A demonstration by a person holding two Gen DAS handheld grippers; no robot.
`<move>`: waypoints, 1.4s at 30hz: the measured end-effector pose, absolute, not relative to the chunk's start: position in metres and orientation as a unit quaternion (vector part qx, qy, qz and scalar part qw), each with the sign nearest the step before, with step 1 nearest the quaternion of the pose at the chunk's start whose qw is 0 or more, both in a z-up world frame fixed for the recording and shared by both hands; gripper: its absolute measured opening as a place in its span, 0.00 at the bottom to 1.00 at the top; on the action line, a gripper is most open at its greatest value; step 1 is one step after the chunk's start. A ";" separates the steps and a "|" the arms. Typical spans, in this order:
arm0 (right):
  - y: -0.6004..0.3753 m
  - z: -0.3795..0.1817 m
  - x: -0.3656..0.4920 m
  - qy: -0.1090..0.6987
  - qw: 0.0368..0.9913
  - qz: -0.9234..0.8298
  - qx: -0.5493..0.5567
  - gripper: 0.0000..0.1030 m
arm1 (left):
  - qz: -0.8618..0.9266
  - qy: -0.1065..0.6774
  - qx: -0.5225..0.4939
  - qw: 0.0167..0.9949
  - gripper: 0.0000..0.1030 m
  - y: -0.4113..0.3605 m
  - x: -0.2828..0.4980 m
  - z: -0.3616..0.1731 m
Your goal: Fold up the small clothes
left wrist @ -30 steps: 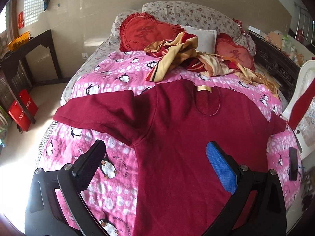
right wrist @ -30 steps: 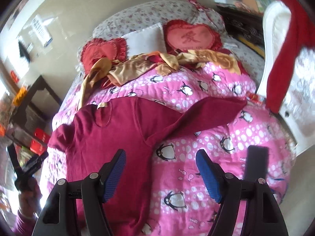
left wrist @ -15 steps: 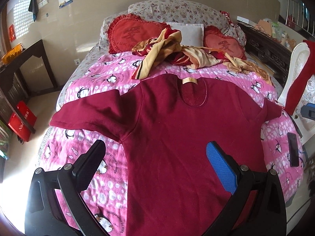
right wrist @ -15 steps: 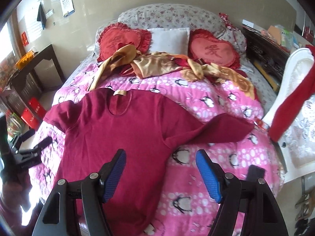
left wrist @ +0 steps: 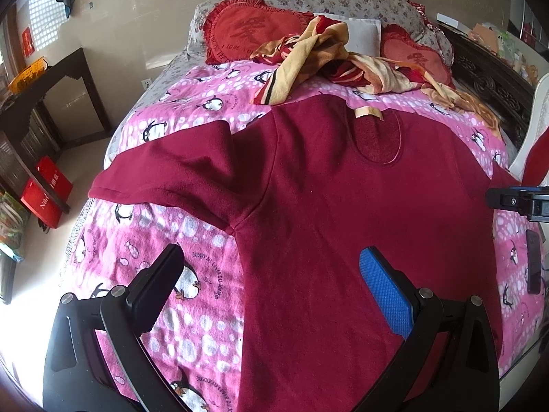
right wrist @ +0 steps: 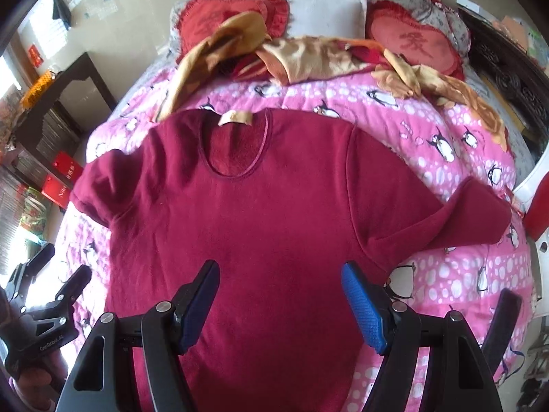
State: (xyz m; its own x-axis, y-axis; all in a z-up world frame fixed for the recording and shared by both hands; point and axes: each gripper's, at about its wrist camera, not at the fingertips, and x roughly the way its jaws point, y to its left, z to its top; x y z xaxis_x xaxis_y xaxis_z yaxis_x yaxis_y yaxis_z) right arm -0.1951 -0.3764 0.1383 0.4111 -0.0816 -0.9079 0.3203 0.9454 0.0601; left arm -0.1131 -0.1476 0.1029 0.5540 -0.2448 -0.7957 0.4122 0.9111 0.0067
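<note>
A dark red long-sleeved top (left wrist: 336,206) (right wrist: 247,213) lies spread flat, neck away from me, on a pink penguin-print bedspread (left wrist: 192,123) (right wrist: 456,274). Its sleeves stretch out to both sides. My left gripper (left wrist: 271,274) hovers open over the top's left side seam, one finger above the bedspread and the blue-padded one above the cloth. My right gripper (right wrist: 279,292) is open above the lower middle of the top, nothing between its pads. In the right wrist view the left gripper (right wrist: 44,305) shows at the lower left, held by a hand.
A crumpled red and yellow cloth (left wrist: 326,55) (right wrist: 308,55) and red heart cushions (left wrist: 247,31) (right wrist: 415,41) lie at the head of the bed. A dark phone (left wrist: 533,261) rests at the right edge. A white chair (right wrist: 538,185) stands right, a dark side table (left wrist: 44,79) left.
The right gripper swung left, from over the top's right edge and bedspread to over its middle. The left gripper sank slightly toward the bed. Both stayed open.
</note>
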 end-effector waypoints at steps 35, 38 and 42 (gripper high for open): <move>-0.354 0.079 -0.144 0.524 0.841 -0.081 0.104 0.69 | -0.008 0.486 -0.150 0.861 0.99 0.037 0.047 0.046; -0.351 0.076 -0.141 0.526 0.840 -0.076 0.107 0.69 | 0.018 0.492 -0.210 0.845 0.95 0.070 0.074 0.035; -0.350 0.073 -0.134 0.528 0.839 -0.070 0.110 0.69 | 0.038 0.498 -0.255 0.828 0.94 0.092 0.102 0.018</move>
